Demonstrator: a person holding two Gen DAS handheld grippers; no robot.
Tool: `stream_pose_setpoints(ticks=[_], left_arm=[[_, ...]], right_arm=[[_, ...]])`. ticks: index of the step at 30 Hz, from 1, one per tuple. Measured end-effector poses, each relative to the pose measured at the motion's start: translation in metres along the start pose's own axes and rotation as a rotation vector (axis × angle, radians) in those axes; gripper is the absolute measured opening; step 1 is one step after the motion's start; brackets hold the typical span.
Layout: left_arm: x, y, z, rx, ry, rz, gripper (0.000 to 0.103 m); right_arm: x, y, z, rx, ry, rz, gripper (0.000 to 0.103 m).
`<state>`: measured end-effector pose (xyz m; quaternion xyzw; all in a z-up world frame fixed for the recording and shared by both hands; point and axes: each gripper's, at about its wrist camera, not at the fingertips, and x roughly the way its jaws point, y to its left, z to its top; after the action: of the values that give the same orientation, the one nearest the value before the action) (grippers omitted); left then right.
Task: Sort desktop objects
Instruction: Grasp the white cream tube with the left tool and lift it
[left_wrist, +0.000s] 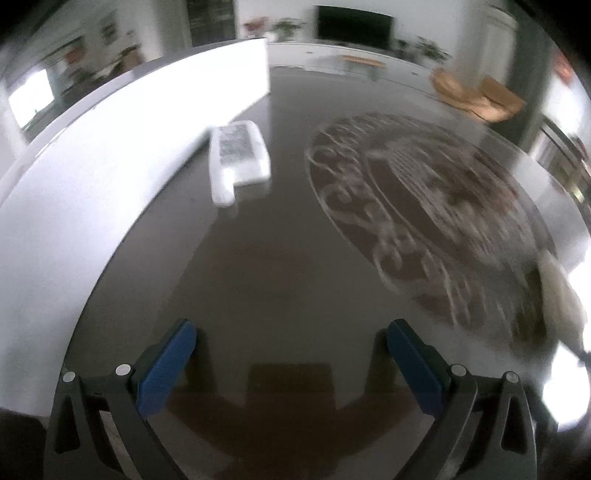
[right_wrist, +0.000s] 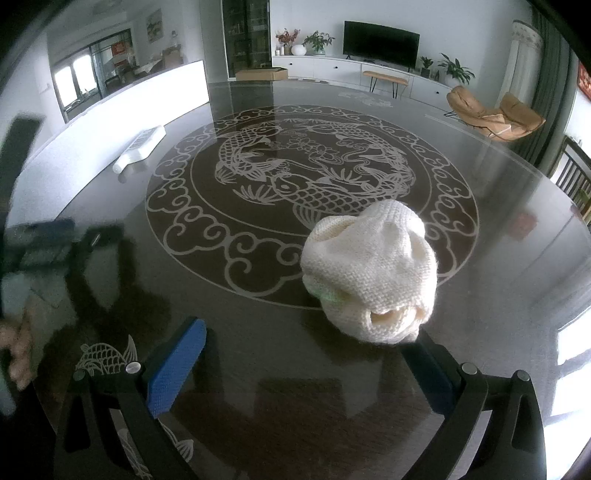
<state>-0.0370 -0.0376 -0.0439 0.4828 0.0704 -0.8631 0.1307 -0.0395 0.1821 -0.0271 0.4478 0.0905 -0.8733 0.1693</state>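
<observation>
While the right hand-held gripper (right_wrist: 303, 339) gapes released, the knitted cream bundle (right_wrist: 369, 273) lies touching its right fingertip.

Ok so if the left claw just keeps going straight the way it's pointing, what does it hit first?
Probably nothing soon. The open left claw points across bare dark table. The white bottle lies left of that line and the etched medallion right of it, though blur makes depth uncertain.

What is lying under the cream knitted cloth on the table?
A pale green edge peeks out below the cream knitted cloth at its left side. What it is cannot be told; the bundle covers the rest.
</observation>
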Motion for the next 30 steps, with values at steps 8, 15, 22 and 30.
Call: stream_pose_setpoints(ticks=[8,15,22,30], left_arm=[[0.043,0.012,0.07,-0.131,-0.012,0.085,0.103],[0.076,0.018,0.121,-0.097,-0.019,0.064,0.103],[0.062,0.004,0.108,0.087,-0.118,-0.037,0.052],[0.009,-0.004,0.024,0.261,-0.118,-0.183,0.051]], right_arm=[[0.0,0.0,0.0,0.0,0.0,0.0,0.103],[0.0,0.0,0.0,0.0,0.0,0.0,0.103],[0.0,0.0,0.0,0.0,0.0,0.0,0.103],[0.0,0.0,0.0,0.0,0.0,-0.002,0.103]])
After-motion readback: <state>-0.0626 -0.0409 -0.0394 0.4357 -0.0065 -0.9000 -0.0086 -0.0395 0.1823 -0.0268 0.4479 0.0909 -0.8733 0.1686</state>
